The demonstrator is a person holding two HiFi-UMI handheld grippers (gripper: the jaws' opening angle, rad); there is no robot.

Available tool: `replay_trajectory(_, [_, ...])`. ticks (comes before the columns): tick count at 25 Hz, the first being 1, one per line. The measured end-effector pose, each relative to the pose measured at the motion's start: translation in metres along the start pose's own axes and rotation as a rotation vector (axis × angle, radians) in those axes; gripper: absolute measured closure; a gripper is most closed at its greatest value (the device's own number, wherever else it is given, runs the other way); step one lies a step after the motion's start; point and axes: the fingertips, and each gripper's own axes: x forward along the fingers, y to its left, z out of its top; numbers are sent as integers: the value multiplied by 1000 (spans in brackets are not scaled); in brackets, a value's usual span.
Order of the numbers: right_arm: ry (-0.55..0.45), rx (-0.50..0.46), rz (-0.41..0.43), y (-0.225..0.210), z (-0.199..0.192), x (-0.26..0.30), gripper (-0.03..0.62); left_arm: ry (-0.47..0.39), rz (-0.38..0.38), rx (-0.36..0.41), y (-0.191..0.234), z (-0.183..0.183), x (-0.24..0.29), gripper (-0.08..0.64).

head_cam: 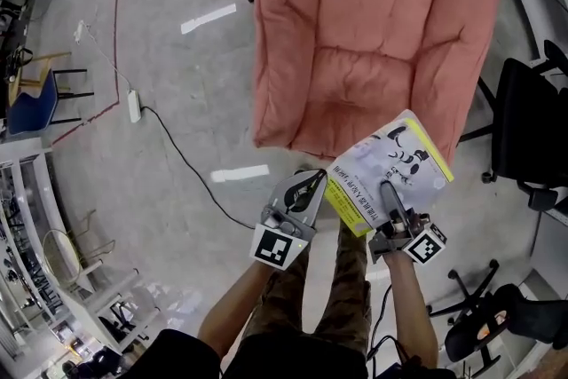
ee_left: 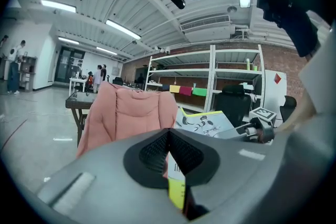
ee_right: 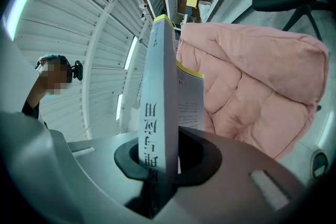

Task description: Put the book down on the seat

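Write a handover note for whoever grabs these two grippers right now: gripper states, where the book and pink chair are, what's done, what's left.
Left gripper: shut on the book, at its yellow-banded edge.
Right gripper: shut on the book's spine.
Book: held in the air by both, at the front edge of the pink chair seat, not resting on it.
Done: book brought to the chair.
Left: lower it flat onto the seat, open both jaws.

We are seeing bold dark characters running up the spine of the book (ee_right: 156,113) from between the jaws of the right gripper (ee_right: 160,165), but we are not managing to read them; the cover's print is too small.
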Motion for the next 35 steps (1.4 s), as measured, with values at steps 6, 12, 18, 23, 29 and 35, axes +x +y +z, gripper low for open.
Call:
replay_trajectory(6, [9,-12,34,-17,31,36,508,5,1,2,10,-19,1,560])
replay_trajectory(12, [12,-103,82,-32,71,86,508,42,9,-26,8,-41,0,560])
replay_trajectory(18, [-4,-116,108,-49,97,136,508,58,-19,-49,8,-51,2,560])
replay_trajectory(23, [2,-151,97,-95,121,188,508,77,-14,-64,19,-66,29,560])
replay_trajectory(29, [-5,-135,66,-133,134,223,508,107,-16,-106,3,-79,26,560])
replay_trajectory(35, [9,-191,40,-158,140,230,508,131,-12,-141,-16,-93,11,560])
